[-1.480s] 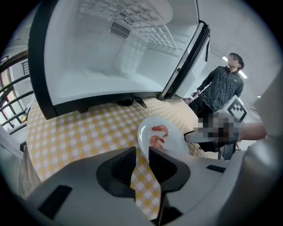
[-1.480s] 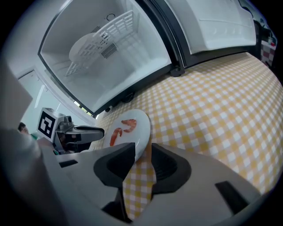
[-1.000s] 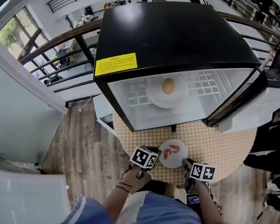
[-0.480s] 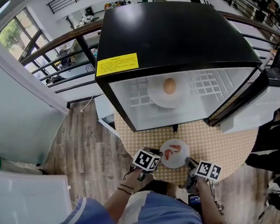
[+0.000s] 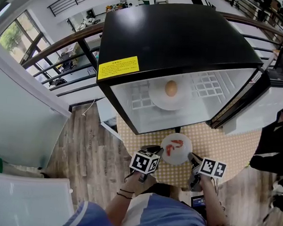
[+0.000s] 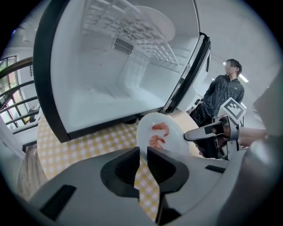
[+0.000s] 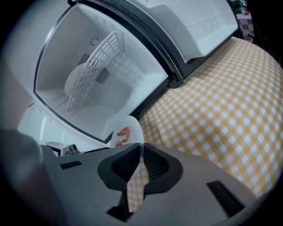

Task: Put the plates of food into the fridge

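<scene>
Holding shrimp plate (image 5: 176, 149) by both rims, near the person-side edge of the worktop (image 5: 226, 140), just outside the open fridge (image 5: 175, 40). On the right gripper (image 5: 192, 158): jaws pinching the right rim, thin edge seated between the pads. On the left gripper (image 5: 155, 152): jaws closing on the left rim, rim already between them and apparently in contact. Versus a second ago: moved the plate slightly away from the body toward the fridge mouth, both grippers carried along with it, left jaws squeezed tighter. No change inside: second plate (image 5: 168, 95) with a round brown item, same spot on the wire shelf (image 5: 206, 83). Reads as grasp about finished and carry started, not yet inside. So one plate stowed, one in transit. Next, probably: keep level to avoid sliding the shrimp (image 6: 160, 128), clear the fridge's lower lip, set down on free space inside. Can't tell whether fully lifted off the cloth.
</scene>
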A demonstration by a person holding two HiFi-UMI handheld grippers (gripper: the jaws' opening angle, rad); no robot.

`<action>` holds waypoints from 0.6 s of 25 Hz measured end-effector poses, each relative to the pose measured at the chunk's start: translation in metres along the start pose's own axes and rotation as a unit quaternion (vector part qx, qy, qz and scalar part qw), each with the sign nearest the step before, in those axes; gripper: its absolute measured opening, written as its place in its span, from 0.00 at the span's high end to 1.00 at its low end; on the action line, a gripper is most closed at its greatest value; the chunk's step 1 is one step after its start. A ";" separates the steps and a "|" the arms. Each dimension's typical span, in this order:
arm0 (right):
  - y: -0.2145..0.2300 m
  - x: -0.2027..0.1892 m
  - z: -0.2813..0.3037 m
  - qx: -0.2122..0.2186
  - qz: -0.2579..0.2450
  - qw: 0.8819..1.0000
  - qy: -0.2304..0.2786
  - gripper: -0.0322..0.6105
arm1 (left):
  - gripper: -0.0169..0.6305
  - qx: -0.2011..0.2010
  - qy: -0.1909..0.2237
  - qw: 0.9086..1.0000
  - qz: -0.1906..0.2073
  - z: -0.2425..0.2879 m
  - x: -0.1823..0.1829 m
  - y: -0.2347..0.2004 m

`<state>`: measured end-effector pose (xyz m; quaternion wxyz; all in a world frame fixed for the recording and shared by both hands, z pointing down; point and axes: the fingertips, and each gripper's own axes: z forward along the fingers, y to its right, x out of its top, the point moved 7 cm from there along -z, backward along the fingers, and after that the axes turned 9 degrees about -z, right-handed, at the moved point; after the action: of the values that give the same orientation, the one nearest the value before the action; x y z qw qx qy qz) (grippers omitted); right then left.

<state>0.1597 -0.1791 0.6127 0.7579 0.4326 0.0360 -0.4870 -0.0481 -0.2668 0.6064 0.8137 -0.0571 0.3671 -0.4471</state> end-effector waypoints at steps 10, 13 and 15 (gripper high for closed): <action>-0.017 0.067 0.033 -0.007 -0.060 0.998 0.019 0.89 | 0.88 0.036 0.059 0.997 -0.034 0.001 0.048 -0.016; -0.020 0.082 0.043 -0.012 -0.067 0.997 0.024 0.89 | 0.88 0.041 0.068 0.996 -0.048 0.004 0.058 -0.021; -0.022 0.092 0.048 -0.016 -0.072 0.997 0.028 0.89 | 0.88 0.042 0.076 0.995 -0.054 0.006 0.065 -0.024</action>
<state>0.1735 -0.2811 0.5853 0.7265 0.4305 0.0958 -0.5270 -0.0396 -0.3329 0.5849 0.7596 -0.0088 0.4050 -0.5088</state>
